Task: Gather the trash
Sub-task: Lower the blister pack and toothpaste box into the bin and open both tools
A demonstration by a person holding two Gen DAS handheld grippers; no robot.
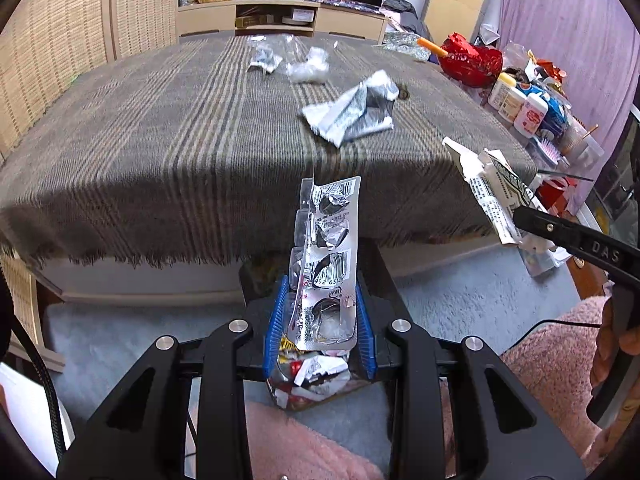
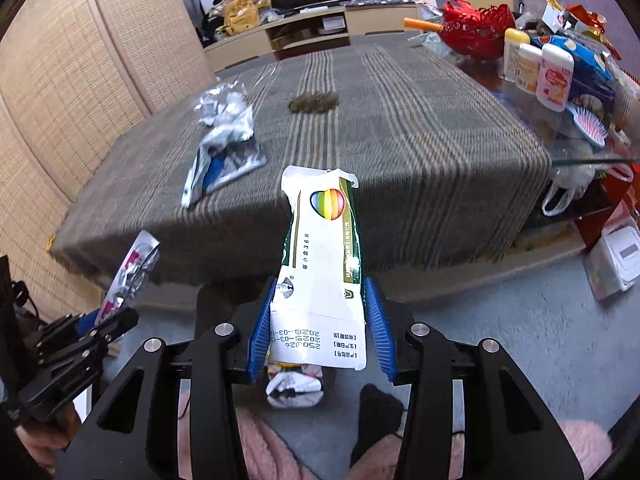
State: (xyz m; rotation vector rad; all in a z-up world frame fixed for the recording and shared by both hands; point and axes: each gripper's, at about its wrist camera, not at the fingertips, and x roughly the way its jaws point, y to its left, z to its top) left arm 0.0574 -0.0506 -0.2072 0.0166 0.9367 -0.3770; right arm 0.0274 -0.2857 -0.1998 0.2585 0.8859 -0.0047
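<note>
My left gripper (image 1: pixel 322 320) is shut on a silver blister pack (image 1: pixel 330 256) that stands upright between its blue pads, with crumpled wrappers (image 1: pixel 316 372) bunched under it. My right gripper (image 2: pixel 320 320) is shut on a flattened white and green medicine box (image 2: pixel 320 264), and a crumpled white wrapper (image 2: pixel 294 386) sits below that. Both grippers hover just before the near edge of the table with the grey striped cloth (image 1: pixel 160 140). On the cloth lie a crumpled silver wrapper (image 1: pixel 352 114), clear plastic (image 1: pixel 308 66) and a small wrapper (image 1: pixel 262 58).
A glass side table (image 2: pixel 592 156) at the right holds a red foil bowl (image 2: pixel 476 26), bottles (image 2: pixel 554 78) and a hairbrush (image 2: pixel 592 126). A woven screen (image 1: pixel 52 48) stands at the left, a TV cabinet (image 1: pixel 280 20) behind. Grey carpet (image 1: pixel 460 300) and the person's pink fluffy clothing (image 1: pixel 304 444) lie below.
</note>
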